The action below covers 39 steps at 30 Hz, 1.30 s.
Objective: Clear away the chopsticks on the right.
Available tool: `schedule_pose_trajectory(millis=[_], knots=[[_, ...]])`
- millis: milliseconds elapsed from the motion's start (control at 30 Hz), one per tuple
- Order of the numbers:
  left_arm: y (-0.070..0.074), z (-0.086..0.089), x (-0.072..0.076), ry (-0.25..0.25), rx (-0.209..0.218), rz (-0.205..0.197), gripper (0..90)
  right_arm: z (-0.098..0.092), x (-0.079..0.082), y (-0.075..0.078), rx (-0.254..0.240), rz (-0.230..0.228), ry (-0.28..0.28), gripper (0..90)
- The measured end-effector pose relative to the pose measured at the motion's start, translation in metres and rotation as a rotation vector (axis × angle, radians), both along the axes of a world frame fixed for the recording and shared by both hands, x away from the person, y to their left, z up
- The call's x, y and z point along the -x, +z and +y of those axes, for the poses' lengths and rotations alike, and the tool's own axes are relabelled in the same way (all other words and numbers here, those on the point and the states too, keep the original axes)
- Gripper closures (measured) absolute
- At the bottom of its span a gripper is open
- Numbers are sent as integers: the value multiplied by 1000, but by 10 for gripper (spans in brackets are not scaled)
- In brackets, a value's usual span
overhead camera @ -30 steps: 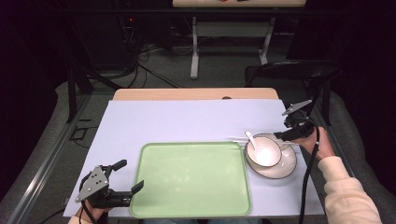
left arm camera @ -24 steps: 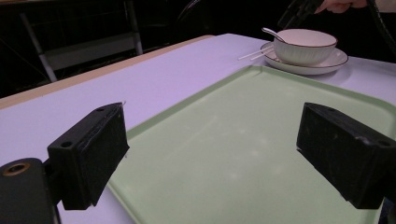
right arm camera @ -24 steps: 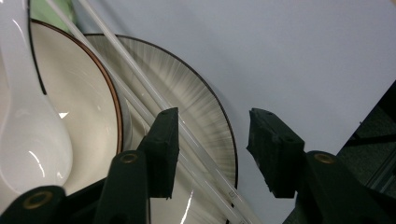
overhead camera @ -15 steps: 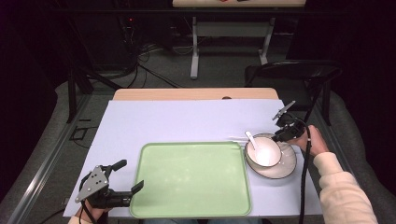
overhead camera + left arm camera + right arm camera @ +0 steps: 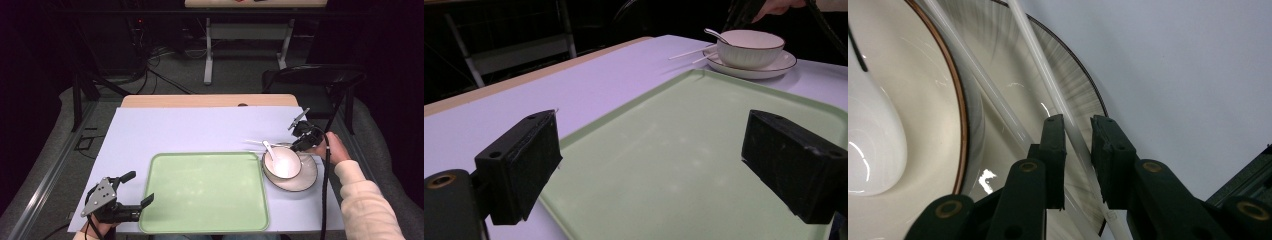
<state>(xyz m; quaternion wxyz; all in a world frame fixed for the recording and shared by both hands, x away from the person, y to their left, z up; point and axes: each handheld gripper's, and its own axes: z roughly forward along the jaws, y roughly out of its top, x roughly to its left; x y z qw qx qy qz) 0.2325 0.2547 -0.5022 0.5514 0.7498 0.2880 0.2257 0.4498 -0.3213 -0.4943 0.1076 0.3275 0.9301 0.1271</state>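
My left gripper [image 5: 134,190] sits at the near left corner of the counter [image 5: 200,127], jaws spread wide with nothing between them, straddling the corner of the green tray [image 5: 205,192]. To the right of the tray a white bowl [image 5: 282,162] with a spoon [image 5: 270,149] in it stands on a saucer [image 5: 300,181]. Two white chopsticks [image 5: 998,100] lie across the saucer's far rim. My right gripper [image 5: 1078,150] has just been closing, and its jaws now sit nearly shut around one chopstick
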Motion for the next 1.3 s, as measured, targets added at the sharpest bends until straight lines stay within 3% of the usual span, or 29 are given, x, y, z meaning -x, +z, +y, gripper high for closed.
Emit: schedule_pose_trajectory(millis=[233,333,400,700,1033,1300], knots=[[0,0,0,1,-4,1,86,2,-6,-7,32,18,39,759],[0,0,0,1,-3,1,86,1,-6,-6,32,14,47,771],[0,0,0,0,-4,1,86,2,-5,-6,35,2,50,832],[0,0,0,0,-1,0,86,3,-2,-3,30,-22,62,839],[0,0,0,1,0,2,86,3,6,21,33,-82,45,839],[0,0,0,4,0,3,86,10,18,40,37,-100,6,839]])
